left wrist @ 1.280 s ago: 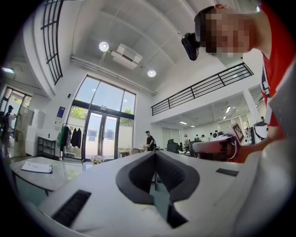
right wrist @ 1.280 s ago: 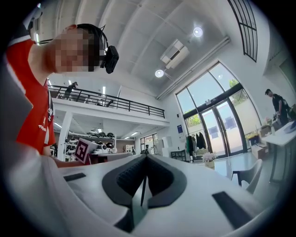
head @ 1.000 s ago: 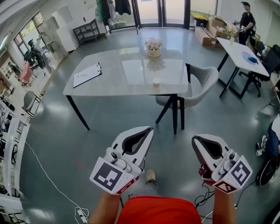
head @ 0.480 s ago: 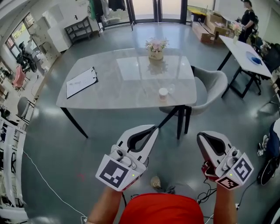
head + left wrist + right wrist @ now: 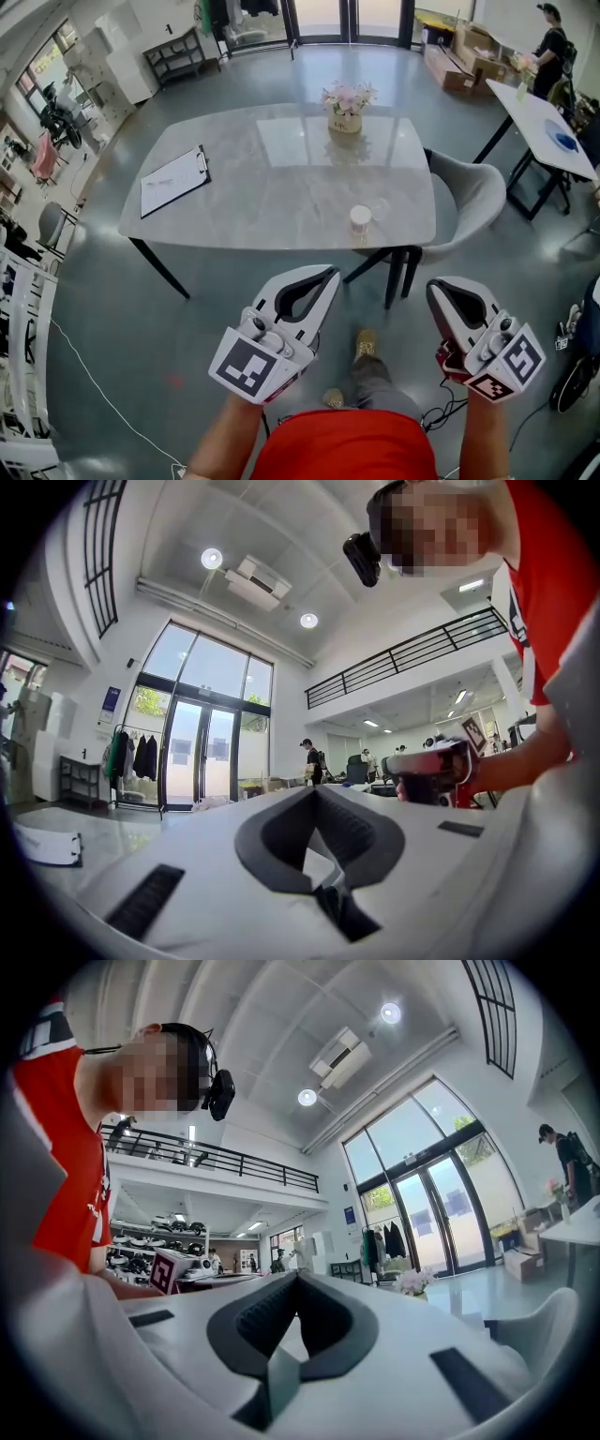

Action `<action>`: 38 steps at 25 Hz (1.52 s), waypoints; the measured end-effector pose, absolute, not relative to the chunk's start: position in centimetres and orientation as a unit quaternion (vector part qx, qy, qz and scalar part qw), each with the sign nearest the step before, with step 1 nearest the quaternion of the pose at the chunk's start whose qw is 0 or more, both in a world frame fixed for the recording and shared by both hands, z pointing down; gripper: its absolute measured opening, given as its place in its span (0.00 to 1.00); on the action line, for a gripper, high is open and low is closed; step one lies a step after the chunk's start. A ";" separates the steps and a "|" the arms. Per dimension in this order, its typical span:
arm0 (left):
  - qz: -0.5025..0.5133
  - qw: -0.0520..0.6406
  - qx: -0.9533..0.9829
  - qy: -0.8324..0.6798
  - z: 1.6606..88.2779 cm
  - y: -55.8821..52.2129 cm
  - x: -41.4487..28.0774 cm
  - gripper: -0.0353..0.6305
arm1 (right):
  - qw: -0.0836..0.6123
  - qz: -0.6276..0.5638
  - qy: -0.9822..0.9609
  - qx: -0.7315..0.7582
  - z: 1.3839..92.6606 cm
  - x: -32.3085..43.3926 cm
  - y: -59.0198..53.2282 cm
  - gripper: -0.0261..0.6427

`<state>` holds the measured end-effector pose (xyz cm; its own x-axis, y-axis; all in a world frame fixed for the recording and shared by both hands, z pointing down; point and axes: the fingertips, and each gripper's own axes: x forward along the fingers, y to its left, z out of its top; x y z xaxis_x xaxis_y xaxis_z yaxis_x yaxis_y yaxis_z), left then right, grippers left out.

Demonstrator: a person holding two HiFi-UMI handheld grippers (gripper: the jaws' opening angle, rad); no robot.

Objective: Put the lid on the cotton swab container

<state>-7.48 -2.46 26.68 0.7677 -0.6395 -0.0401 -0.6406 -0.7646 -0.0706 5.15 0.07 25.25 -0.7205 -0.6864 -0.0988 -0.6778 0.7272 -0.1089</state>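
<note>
A small round cotton swab container (image 5: 360,219) stands near the front right edge of the grey table (image 5: 272,187); beside it on the right lies something clear, perhaps its lid (image 5: 380,208). My left gripper (image 5: 327,273) is held low, in front of the table and short of it, jaws shut and empty. My right gripper (image 5: 440,285) hangs further right at the same height, also shut with nothing in it. In the left gripper view the jaws (image 5: 315,791) meet at their tips; the right gripper view shows its jaws (image 5: 296,1277) closed the same way.
On the table are a clipboard (image 5: 173,180) at the left and a flower pot (image 5: 345,109) at the back. A grey chair (image 5: 466,204) is tucked in at the table's right end. A white table (image 5: 539,117) and a person (image 5: 551,54) are at the far right.
The view has moved closer to the table and a little left; the container now sits nearer in view. Both grippers stay shut, held in about the same pose.
</note>
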 end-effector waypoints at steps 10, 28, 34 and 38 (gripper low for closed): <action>0.015 0.046 -0.930 0.365 28.7 -10.8 -5.0 0.08 | 0.045 -0.011 0.938 -0.343 27.7 7.1 -9.2 0.05; -0.086 -0.003 -0.916 0.392 37.7 -20.2 -3.6 0.08 | 0.012 -0.046 0.956 -0.291 34.5 8.0 -20.3 0.05; -0.106 -0.025 -0.921 0.374 40.8 -21.9 -4.1 0.08 | -0.025 -0.066 0.953 -0.296 37.6 7.4 -22.2 0.05; -0.114 -0.033 -0.926 0.358 42.5 -22.9 -4.0 0.08 | -0.038 -0.084 0.949 -0.301 39.4 7.6 -23.1 0.05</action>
